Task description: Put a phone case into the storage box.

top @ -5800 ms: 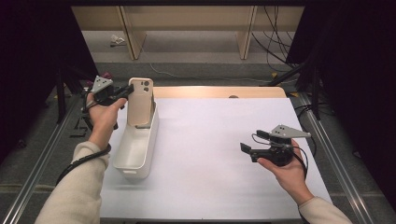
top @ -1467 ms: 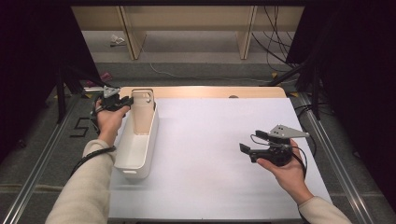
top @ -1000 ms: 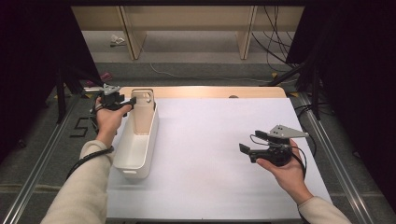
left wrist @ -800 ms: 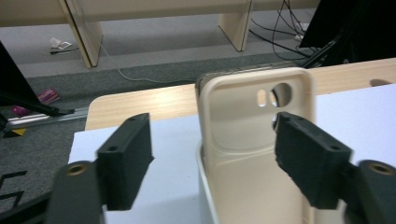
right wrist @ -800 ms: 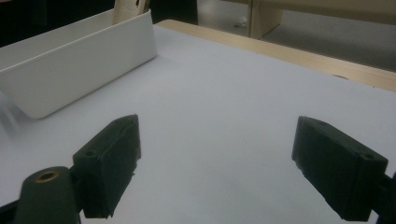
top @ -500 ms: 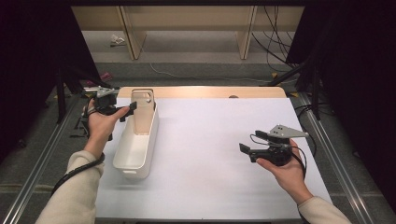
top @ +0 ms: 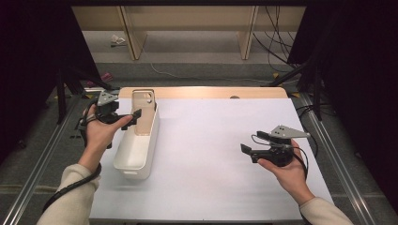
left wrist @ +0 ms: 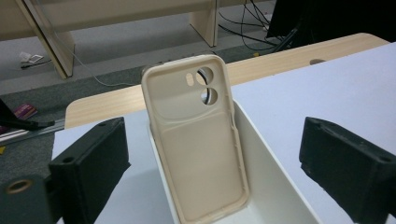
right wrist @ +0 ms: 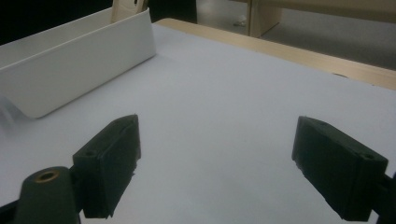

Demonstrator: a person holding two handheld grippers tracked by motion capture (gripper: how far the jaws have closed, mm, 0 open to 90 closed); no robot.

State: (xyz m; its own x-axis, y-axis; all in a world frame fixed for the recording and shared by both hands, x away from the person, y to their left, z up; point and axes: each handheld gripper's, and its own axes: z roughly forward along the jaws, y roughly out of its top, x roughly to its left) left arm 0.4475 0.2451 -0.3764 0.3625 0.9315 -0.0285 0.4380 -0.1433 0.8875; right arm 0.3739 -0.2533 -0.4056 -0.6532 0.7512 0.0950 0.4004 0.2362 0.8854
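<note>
Case stands tilted in the far end of the bin, leaning on its end wall, open side toward the left gripper. The left gripper view shows its 2 camera holes and raised rim; from the high view it is a tan slab above the bin's rim. That gripper hangs just left of the bin's far end, its jaws wide and just opened further, the case ahead of them and untouched by either pad. The right gripper is well apart, over the right half of the white sheet, jaws spread with nothing between. The right gripper view shows the bin's long outer wall from low down, with the case's top poking above it; the high view shows the bin's inside, bare apart from the case. The bin lies along the sheet's left edge. A strip of wooden tabletop shows past the sheet's far edge. Broad bare sheet lies between bin and right gripper.
</note>
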